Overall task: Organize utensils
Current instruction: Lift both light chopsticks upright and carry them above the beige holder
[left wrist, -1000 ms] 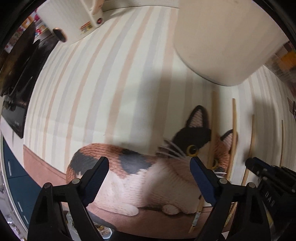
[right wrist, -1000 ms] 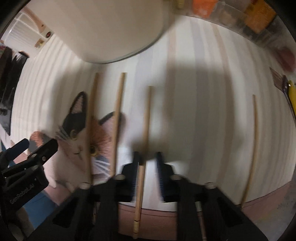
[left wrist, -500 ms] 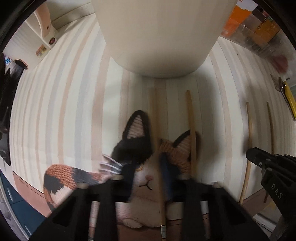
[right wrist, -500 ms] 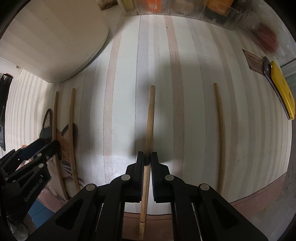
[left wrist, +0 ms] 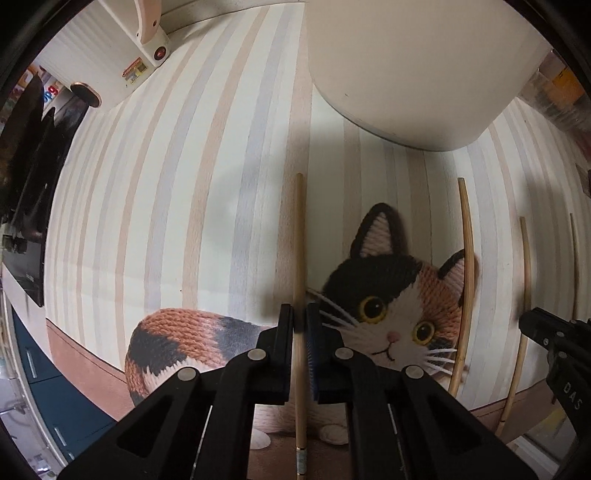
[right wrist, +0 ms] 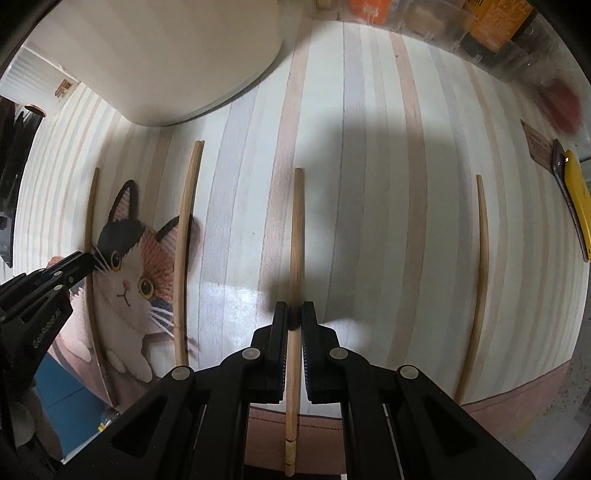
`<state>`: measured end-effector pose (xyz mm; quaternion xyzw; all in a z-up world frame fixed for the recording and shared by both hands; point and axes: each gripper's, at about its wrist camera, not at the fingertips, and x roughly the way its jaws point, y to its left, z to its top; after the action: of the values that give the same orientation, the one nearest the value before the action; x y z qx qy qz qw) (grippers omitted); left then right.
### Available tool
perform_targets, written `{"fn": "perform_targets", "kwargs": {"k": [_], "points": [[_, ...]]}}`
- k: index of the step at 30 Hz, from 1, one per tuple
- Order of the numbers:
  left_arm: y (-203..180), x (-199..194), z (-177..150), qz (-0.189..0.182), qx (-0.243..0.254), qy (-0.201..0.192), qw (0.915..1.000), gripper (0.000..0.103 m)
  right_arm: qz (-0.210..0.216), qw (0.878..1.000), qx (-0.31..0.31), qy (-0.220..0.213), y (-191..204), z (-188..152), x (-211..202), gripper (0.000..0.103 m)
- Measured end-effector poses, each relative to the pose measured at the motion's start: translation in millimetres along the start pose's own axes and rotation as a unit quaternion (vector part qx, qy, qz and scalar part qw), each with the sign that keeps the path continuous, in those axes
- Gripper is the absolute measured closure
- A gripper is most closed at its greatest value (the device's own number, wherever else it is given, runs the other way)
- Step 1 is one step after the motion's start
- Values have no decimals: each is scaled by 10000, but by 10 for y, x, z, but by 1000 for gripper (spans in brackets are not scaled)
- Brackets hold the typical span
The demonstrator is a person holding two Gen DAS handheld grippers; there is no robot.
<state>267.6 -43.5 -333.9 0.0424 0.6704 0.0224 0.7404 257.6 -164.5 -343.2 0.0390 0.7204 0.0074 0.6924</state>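
Several wooden chopsticks lie side by side on a striped mat with a knitted cat picture. My left gripper is shut on the leftmost chopstick. My right gripper is shut on another chopstick further right. Between them one chopstick lies over the cat's ear, and it also shows in the left wrist view. One more chopstick lies at the far right. A large cream container stands behind the chopsticks, and it also shows in the right wrist view.
A white ribbed appliance stands at the back left. Clear boxes with orange packets line the back right. A yellow-handled tool lies at the right edge. The mat's brown front border meets the table edge.
My left gripper went from open over the cat picture to shut on the leftmost chopstick. My right gripper closed fully on its chopstick and has stayed shut on it.
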Motion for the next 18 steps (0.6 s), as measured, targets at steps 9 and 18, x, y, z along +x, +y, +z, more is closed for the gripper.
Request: {"fn": "perform_targets", "kwargs": {"k": [9, 18], "points": [[196, -35, -32, -90, -101, 14, 9999, 98, -98, 9997, 27, 222, -103, 68, 96, 94], [217, -46, -19, -63, -35, -23, 10000, 98, -238, 9995, 48, 223, 6, 35, 118, 94]]}}
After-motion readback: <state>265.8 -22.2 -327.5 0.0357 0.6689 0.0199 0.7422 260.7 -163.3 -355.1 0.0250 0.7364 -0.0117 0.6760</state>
